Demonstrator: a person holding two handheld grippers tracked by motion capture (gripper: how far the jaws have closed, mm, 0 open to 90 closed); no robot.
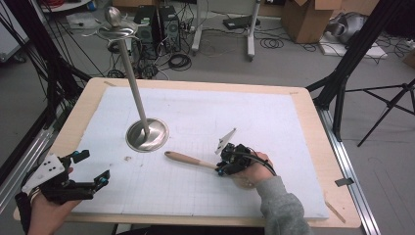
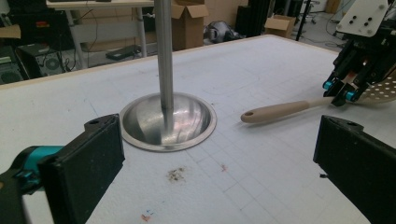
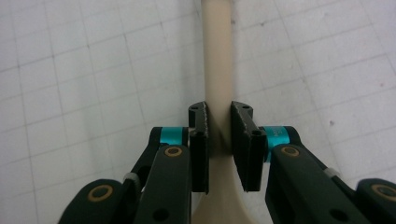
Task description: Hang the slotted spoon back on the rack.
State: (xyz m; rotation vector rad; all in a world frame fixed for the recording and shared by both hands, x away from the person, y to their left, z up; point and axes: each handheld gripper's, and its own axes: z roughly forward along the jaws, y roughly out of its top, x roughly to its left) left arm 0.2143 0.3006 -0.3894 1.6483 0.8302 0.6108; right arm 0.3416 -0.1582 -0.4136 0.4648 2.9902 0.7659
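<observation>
Forearms enter at the bottom of the high view. Left claw (image 1: 103, 179) sits at the lower left of the frame, jaws spread, nothing between them, over the white gridded sheet on the desk (image 1: 313, 122). Right claw (image 1: 221, 169) is at centre-right, closed on the beige handle of a slotted spatula (image 1: 188, 159), which lies flat with its handle end pointing toward the frame's left. A steel stand (image 1: 147, 133), round base and tall pole with hooks at the top of the frame, stands upper left of the spatula, apart from it.

Left gripper view: its own two black pads are wide apart at the lower corners. Stand base (image 2: 168, 122) at centre; small dark specks on the sheet just below it. Spatula handle (image 2: 280, 111) right of centre, with a hang hole at its near end; the right claw (image 2: 340, 89) pinches it at the upper right of the frame.

Right gripper view: both pads (image 3: 200, 140) press the handle (image 3: 217, 70) from either side, just above where it widens toward the blade.

Judgement: grasp made; lift not begun. Remaining, probably: raise the spatula and hang it on the stand's hooks.
</observation>
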